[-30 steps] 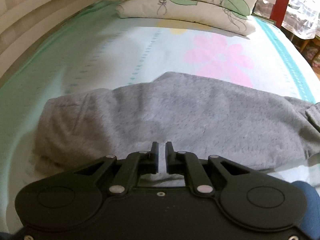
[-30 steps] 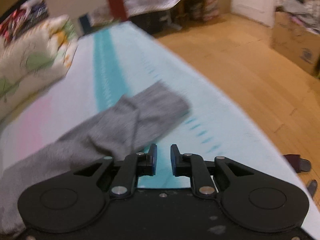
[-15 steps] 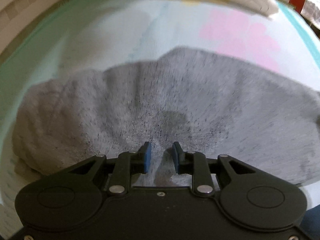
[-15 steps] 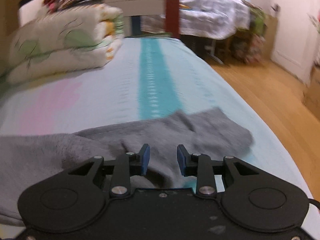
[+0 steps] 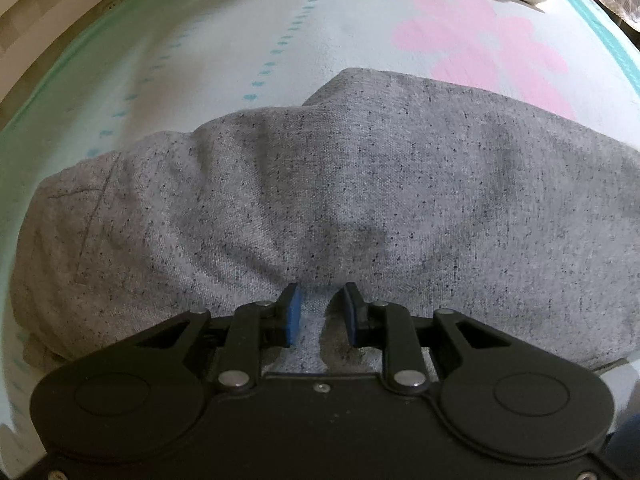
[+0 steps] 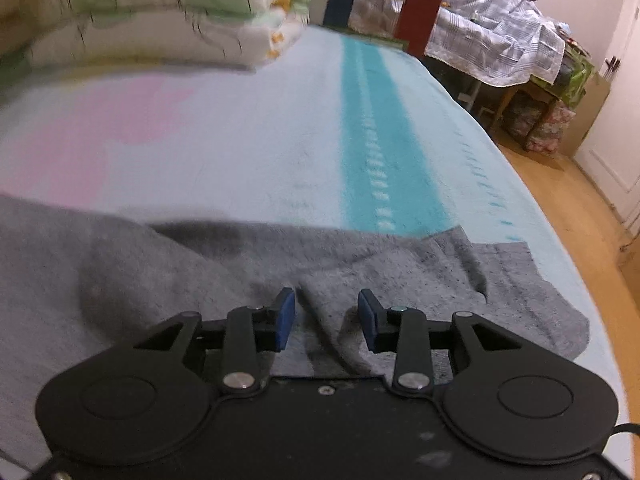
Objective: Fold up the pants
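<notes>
Grey speckled pants [image 5: 360, 184] lie flat across a pale bed sheet. My left gripper [image 5: 319, 300] is open, low over the near edge of the wide upper part of the pants, with a ridge of cloth between its blue pads. In the right wrist view the leg ends [image 6: 500, 288] lie rumpled near the bed's right edge. My right gripper [image 6: 326, 306] is open, low over a raised fold of the grey cloth [image 6: 328, 320].
The sheet has a pink flower print [image 5: 480, 40] and a teal stripe [image 6: 380, 140]. Folded floral quilts [image 6: 160, 20] lie at the head of the bed. The bed's right edge [image 6: 560, 240] drops to a wooden floor [image 6: 600, 220]. A cloth-covered table [image 6: 500, 48] stands beyond.
Both grippers have opened wider and come down close onto the pants. The right gripper has swung left from the bed's edge to over the leg ends.
</notes>
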